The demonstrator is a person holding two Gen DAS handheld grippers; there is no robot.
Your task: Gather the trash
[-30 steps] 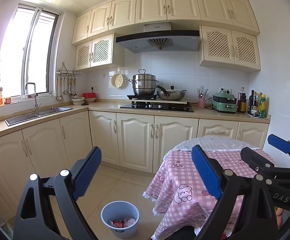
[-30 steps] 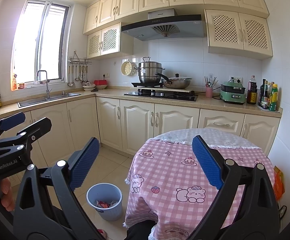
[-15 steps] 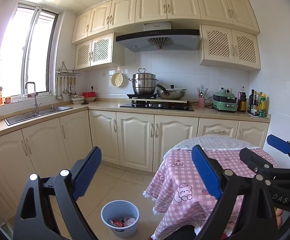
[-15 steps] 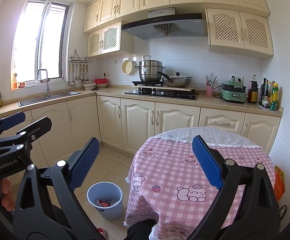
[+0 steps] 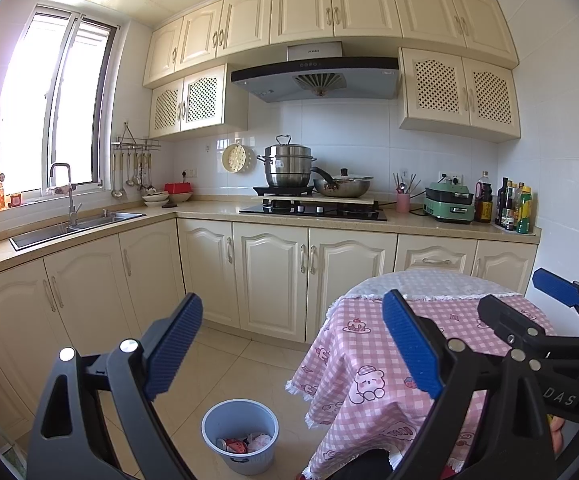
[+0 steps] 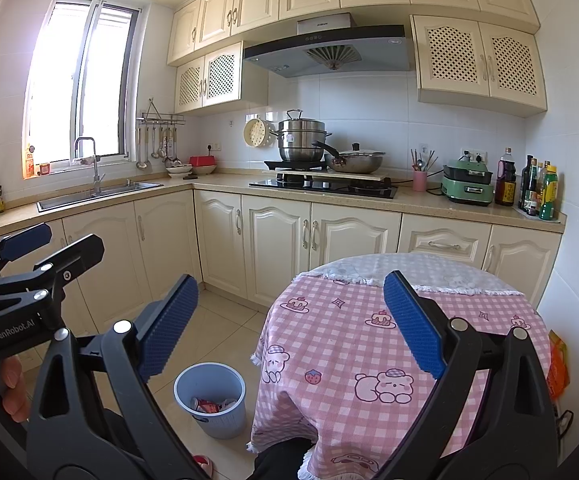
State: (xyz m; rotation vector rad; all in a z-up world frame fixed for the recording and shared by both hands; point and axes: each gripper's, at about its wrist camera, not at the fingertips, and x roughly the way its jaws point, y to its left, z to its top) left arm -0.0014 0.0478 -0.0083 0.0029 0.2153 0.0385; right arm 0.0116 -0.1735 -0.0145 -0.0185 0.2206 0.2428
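Both tongs are held up at about the height of the round desk, pointing toward the kitchen cabinets, and both are spread wide with nothing between their blue pads. The left tongs (image 5: 293,350) frame bare floor tiles and the near left edge of the desk; the right tongs (image 6: 291,326) frame the pink checked tablecloth (image 6: 353,340) that covers the desk top, with a white lace cloth (image 6: 405,270) lying over its far part. Seen from the right wrist, the left tongs (image 6: 49,242) sit off to the left, gripped by a hand (image 6: 7,390) whose fingers show low at the edge; from the left wrist, the right tongs (image 5: 529,296) sit off to the right, over the desk.

The light blue trash bin (image 5: 240,436) stands on the floor below and between the fingers of the left tongs, just left of the hanging tablecloth. From the right wrist the same trash bin (image 6: 210,398) lies below the left finger of the right tongs. Crumpled wrappers (image 5: 245,443), red and white, lie in its bottom.

An orange packet (image 6: 556,364) shows at the far right edge of the desk, beside the wall, outside the right finger of the right tongs.
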